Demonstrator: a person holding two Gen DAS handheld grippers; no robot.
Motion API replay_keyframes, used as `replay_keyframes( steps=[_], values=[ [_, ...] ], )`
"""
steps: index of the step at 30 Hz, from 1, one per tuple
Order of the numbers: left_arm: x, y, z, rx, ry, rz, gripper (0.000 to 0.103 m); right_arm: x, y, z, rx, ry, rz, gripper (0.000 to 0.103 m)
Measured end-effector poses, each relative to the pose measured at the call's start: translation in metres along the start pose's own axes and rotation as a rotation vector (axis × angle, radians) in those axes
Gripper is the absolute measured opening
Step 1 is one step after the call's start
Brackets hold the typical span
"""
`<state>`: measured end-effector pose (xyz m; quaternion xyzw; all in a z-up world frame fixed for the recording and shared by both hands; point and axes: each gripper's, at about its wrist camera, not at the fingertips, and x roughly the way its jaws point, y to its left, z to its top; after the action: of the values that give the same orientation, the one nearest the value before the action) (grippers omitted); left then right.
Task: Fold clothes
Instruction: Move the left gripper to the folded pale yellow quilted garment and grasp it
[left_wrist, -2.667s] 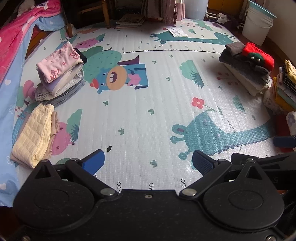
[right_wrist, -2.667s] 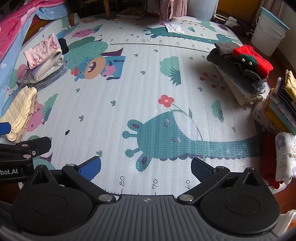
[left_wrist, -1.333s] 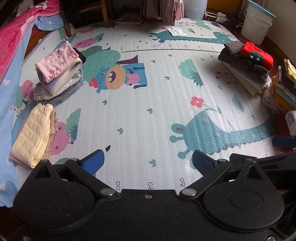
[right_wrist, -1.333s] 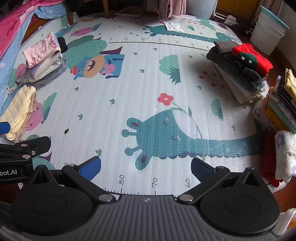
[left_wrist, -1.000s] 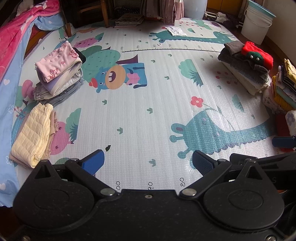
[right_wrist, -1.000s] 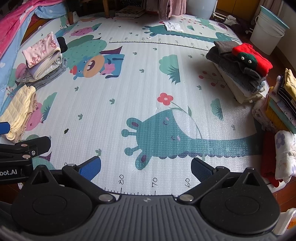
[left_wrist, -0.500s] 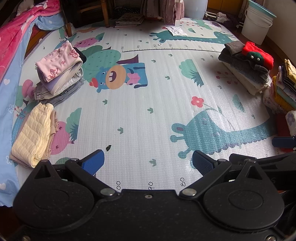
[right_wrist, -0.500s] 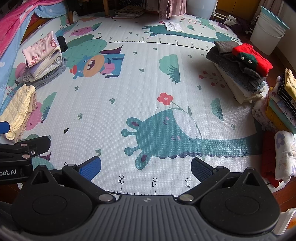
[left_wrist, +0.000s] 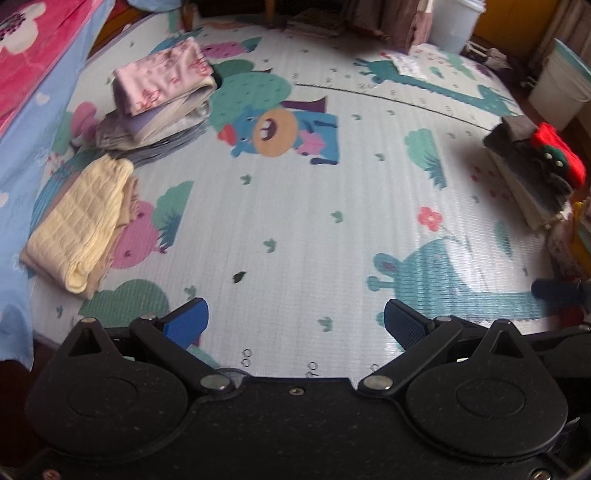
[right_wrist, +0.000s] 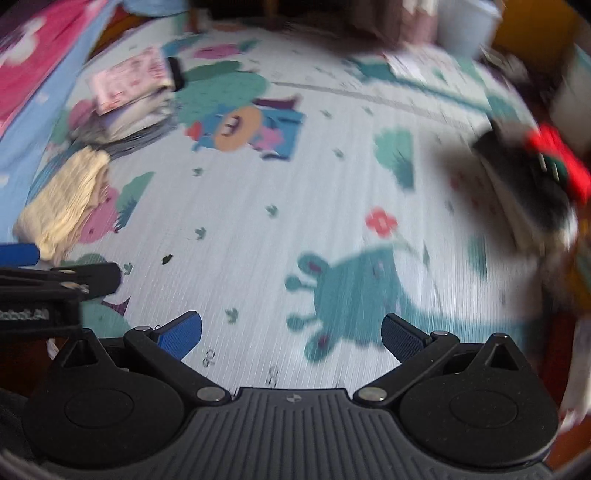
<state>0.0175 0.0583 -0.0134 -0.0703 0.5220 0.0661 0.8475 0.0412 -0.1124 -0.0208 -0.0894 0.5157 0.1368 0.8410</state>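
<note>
— At nine o'clock on the mat (left_wrist: 295, 206): yellow bundle (left_wrist: 79, 225), folded flat, quilted in small squares, soft edges. Just beyond, at ten o'clock, a folded stack (left_wrist: 159, 107), pink printed piece on top, pale and grey layers beneath.

— And at three o'clock?

— Dark pile (left_wrist: 532, 162) with something red on top, knitted by the look, lumpier than the left stacks. More clothes past it at the right rim, too cut off to name. Cannot tell for sure whether that side is folded or waiting.

— Left gripper (left_wrist: 293, 325)?

— Spread wide, nothing between the jaws, blue ribbed pads, hovering over bare mat at six o'clock. Right gripper (right_wrist: 291, 332) likewise wide apart and holding nothing; view badly smeared, so details of the far piles lost there.

— How far along, then?

— Judging by the neat piles at nine and ten o'clock, several pieces done. Nothing laid out in the middle for folding. Probably between garments, with the next one to be fetched, likely from the three o'clock side.

— Mat itself?

— Foam-like, fine ribbed lines across it, slight sheen, printed with cartoon animals, cactus, a number scale along the near edge. Bedding in blue and pink along the left border.
</note>
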Motion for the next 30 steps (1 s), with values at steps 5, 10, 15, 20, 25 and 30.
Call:
replay_keyframes(
  steps=[5,10,15,20,25,30],
  values=[
    [0.014,0.02,0.014,-0.049,0.019,0.039,0.102,0.016,0.029,0.019,-0.136,-0.009,-0.015,0.103],
    [0.021,0.057,0.03,-0.147,-0.015,0.118,0.102,0.046,0.042,0.043,-0.07,-0.018,0.025,0.103],
    [0.036,0.091,0.045,-0.165,-0.061,0.206,0.103,0.09,0.037,0.041,0.144,-0.011,0.091,0.103],
    [0.062,0.154,0.057,-0.385,-0.049,0.156,0.102,0.119,0.052,0.036,0.14,-0.024,0.153,0.103],
    [0.089,0.215,0.072,-0.57,-0.048,0.208,0.101,0.132,0.06,0.044,0.197,-0.001,0.249,0.103],
    [0.103,0.274,0.081,-0.647,-0.118,0.31,0.095,0.134,0.069,0.056,0.19,-0.022,0.343,0.103]
  ],
)
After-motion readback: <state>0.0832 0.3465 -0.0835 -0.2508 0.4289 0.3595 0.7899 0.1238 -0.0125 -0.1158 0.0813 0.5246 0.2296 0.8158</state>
